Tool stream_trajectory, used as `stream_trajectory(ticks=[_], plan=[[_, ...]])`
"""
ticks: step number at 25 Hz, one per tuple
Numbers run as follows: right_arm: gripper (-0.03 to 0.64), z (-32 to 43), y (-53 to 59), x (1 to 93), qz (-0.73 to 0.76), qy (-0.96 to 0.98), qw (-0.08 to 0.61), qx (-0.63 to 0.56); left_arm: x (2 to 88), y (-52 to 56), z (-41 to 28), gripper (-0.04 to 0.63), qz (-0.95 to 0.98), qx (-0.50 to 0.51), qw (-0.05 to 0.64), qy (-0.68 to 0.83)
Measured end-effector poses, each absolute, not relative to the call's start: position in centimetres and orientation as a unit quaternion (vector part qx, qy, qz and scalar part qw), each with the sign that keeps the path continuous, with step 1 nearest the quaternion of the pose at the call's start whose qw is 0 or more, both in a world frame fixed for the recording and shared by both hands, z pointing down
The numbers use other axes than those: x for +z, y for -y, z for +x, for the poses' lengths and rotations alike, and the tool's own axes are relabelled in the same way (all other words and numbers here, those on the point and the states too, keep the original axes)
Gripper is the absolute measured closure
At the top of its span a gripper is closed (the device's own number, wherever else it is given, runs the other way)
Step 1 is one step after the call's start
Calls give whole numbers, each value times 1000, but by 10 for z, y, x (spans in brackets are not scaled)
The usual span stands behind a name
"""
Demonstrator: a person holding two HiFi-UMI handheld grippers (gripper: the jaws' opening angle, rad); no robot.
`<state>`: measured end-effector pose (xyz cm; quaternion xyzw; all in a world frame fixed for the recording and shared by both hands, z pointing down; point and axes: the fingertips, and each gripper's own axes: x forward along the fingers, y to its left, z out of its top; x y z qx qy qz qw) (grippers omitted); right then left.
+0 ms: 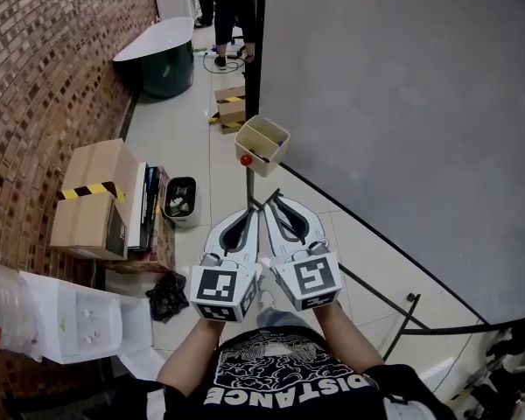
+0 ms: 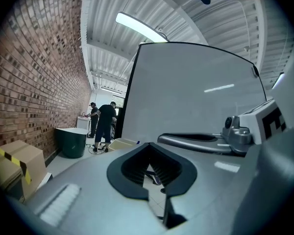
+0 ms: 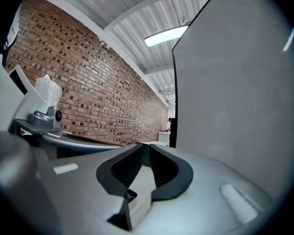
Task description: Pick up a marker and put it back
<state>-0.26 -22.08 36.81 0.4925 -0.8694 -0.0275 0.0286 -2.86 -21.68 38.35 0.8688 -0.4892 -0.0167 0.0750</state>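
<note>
Left gripper (image 1: 247, 214) and right gripper (image 1: 275, 201) are side by side, both with jaws closed on nothing. The markers (image 1: 262, 155) lie in the beige tray (image 1: 272, 126) on the whiteboard (image 1: 402, 103), ahead of both tips and untouched.

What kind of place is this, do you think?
Probably an indoor workshop or lab space: a brick wall, a large whiteboard on a stand, and cardboard boxes on a tiled floor.

Open floor (image 1: 179, 129) ahead; whiteboard (image 1: 402, 103) right, cardboard boxes (image 1: 92, 199) left, tan bin (image 1: 264, 166) between.
</note>
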Motion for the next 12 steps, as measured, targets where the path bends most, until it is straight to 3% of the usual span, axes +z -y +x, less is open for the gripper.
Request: stream_trajectory(ticks=[12], plan=[[575, 14, 300, 405, 504, 862, 48, -15, 397, 275, -27, 589, 855, -6, 87, 511]])
